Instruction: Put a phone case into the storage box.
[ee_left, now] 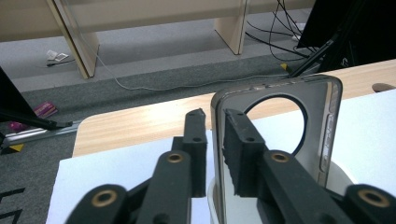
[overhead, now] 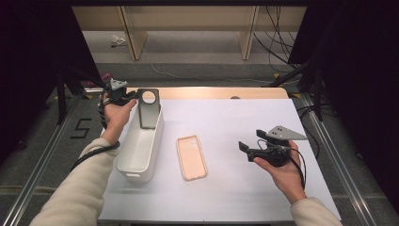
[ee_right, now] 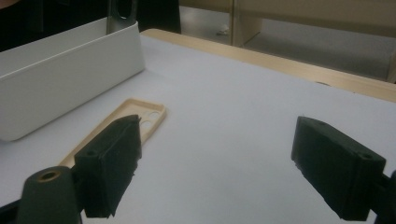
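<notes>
Left hand-held gripper (ee_left: 212, 140) is holding a dark grey phone case (ee_left: 275, 135) upright by one long edge, with the case's lower end dipping into the white bin (overhead: 141, 146) directly beneath it. One jaw is sitting inside the case and one outside; the outer jaw is showing a sliver of daylight against the wall, so the pinch looks loose, and I cannot tell whether it is really pressing. Right hand-held gripper (ee_right: 215, 158) is hovering with its jaws wide apart and nothing between them, and a beige phone case (ee_right: 123, 128) is lying flat on the table just ahead of its left jaw.

My worry is that the grey case is leaning on the bin's rim rather than pointing cleanly down. If let go like this, it may tip outward, catch on the wall, or clatter onto the table beside the bin.
</notes>
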`<state>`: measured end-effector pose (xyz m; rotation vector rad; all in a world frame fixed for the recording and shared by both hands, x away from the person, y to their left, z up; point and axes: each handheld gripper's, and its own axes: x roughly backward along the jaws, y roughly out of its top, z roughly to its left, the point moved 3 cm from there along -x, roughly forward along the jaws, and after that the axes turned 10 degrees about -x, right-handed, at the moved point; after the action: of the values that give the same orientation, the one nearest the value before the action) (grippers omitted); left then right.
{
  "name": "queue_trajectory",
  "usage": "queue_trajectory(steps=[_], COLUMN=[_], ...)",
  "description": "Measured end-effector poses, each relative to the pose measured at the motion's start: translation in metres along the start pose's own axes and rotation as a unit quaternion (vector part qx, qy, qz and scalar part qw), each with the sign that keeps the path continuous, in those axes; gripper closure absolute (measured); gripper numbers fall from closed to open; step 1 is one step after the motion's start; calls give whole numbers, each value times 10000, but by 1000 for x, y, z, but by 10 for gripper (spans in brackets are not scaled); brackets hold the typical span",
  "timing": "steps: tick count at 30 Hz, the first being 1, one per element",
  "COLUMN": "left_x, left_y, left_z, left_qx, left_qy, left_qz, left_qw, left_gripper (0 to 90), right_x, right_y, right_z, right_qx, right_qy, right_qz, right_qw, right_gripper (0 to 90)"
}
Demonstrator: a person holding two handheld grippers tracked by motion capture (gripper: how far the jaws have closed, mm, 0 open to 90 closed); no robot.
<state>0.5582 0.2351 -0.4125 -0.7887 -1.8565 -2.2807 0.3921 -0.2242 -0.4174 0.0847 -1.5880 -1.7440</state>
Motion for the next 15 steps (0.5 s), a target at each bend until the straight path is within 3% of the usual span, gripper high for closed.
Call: queue_trajectory(steps=[5, 10, 15], left_x=[11, 26, 42], left_y=[-1, -1, -1], left_z=[-2, -5, -13], left_qx=[237, 178, 192], left_qy=[-32, -39, -239], left_qz=[21, 1, -85], left_qw=[9997, 9998, 9995], left_gripper=[645, 520, 386], right_x=[0, 0, 0], right_y=[0, 0, 0], right_z=[0, 0, 0], right_qx=[-5, -10, -19], right_qy=[1, -4, 4], right_qz=[-11, 5, -10], right_qw=[10000, 10000, 10000], right_gripper=[166, 165, 163])
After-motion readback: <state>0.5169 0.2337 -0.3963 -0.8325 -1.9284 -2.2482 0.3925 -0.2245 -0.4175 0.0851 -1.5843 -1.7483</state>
